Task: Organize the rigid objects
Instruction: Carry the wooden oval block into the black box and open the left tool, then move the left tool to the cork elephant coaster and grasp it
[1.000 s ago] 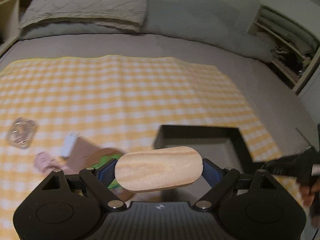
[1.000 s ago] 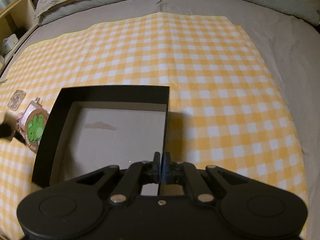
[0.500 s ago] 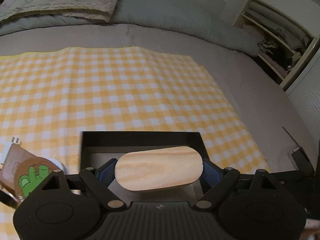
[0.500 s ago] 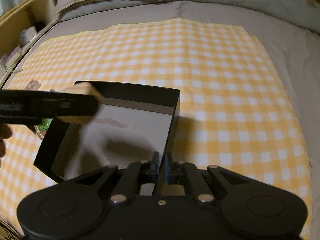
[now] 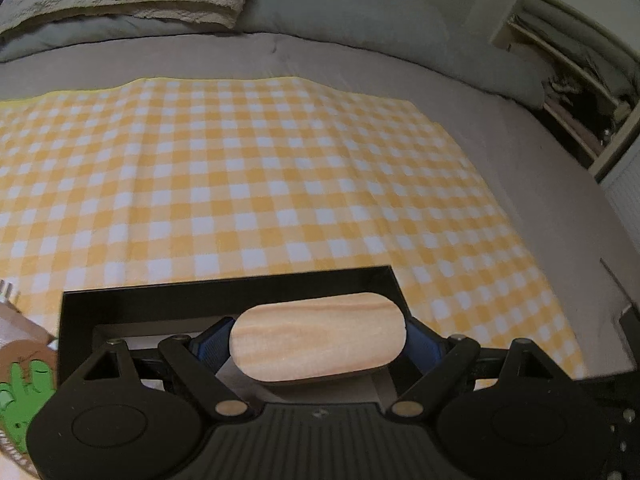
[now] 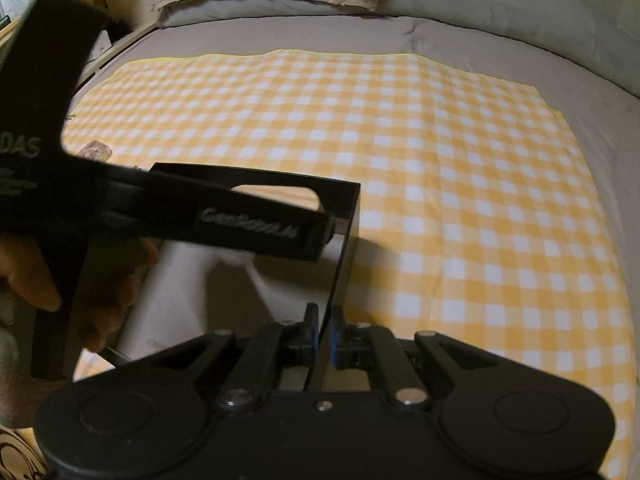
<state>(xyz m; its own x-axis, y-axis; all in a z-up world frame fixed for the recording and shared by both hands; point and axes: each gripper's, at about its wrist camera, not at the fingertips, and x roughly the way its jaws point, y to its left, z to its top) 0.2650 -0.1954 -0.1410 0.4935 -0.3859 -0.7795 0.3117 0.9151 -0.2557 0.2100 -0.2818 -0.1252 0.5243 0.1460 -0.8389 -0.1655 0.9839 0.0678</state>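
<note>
Our left gripper (image 5: 319,354) clamps the wooden block (image 5: 319,342) end to end, jaws wide, above the black box (image 5: 224,294), ready to drop it in; our right gripper (image 6: 325,330) pinches the box's wall at three o'clock, steadying it on the checked cloth (image 6: 440,160).

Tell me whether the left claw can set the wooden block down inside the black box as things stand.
Probably yes. The left claw holds the wooden block right over the open black box, whose floor looks bare, and the right claw, shut on the near wall, steadies it.
</note>
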